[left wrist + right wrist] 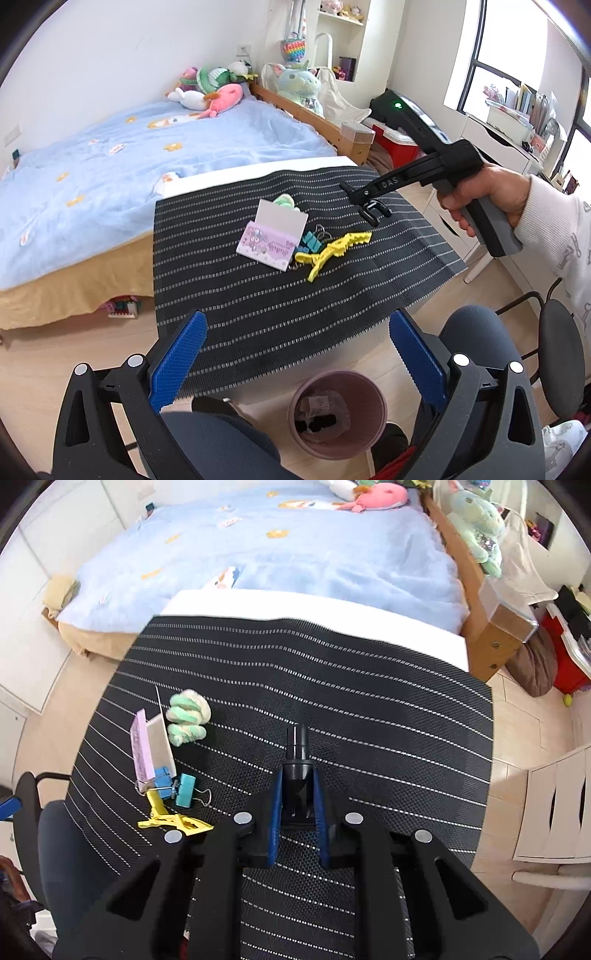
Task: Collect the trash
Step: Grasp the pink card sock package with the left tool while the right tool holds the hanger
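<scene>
Daylight pours in from the window (517, 66), blown out to white, and the room is evenly bright with soft shadows. Both views bend strongly toward dark rounded corners. The bed (277, 554) looks slightly soft; the striped mat (369, 686) blurs at its far edge.

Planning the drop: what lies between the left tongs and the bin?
Nothing; the bin shows below and between the open left tongs, beside the mat edge, in the left wrist view.

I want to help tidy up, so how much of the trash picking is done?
Some is done: the pink bin on the floor already has wrappers in it. Right now the right gripper is pinching a small black plastic piece above the striped mat. Left on the mat: a pink card pack, blue binder clips, a yellow clip and a green fuzzy thing. The left gripper is open.
</scene>
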Demonstrator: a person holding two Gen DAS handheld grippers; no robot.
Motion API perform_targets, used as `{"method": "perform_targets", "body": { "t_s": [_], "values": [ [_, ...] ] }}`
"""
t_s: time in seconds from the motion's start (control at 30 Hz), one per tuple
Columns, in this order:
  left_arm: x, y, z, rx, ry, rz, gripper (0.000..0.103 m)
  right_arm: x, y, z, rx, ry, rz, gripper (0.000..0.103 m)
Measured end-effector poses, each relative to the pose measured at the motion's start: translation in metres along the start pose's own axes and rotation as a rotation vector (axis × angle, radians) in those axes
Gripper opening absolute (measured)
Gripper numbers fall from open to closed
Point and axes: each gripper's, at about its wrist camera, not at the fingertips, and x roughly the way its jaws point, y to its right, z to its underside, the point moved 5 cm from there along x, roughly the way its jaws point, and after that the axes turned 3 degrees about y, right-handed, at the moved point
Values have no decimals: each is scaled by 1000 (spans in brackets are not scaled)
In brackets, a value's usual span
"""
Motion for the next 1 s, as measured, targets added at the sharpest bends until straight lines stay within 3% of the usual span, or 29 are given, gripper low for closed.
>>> {"method": "perform_targets", "body": {
  "t_s": [0.4,0.87,1.0],
  "values": [
    [24,-11,-37,93,10,-26,95,-37,-4,14,18,59,-48,16],
    [89,-9,-74,236,-55,38,95,-40,3,32,52,59,-64,16],
    [109,-12,-79,235,-90,66,95,-39,6,34,61,57,-65,16]
  ]
}}
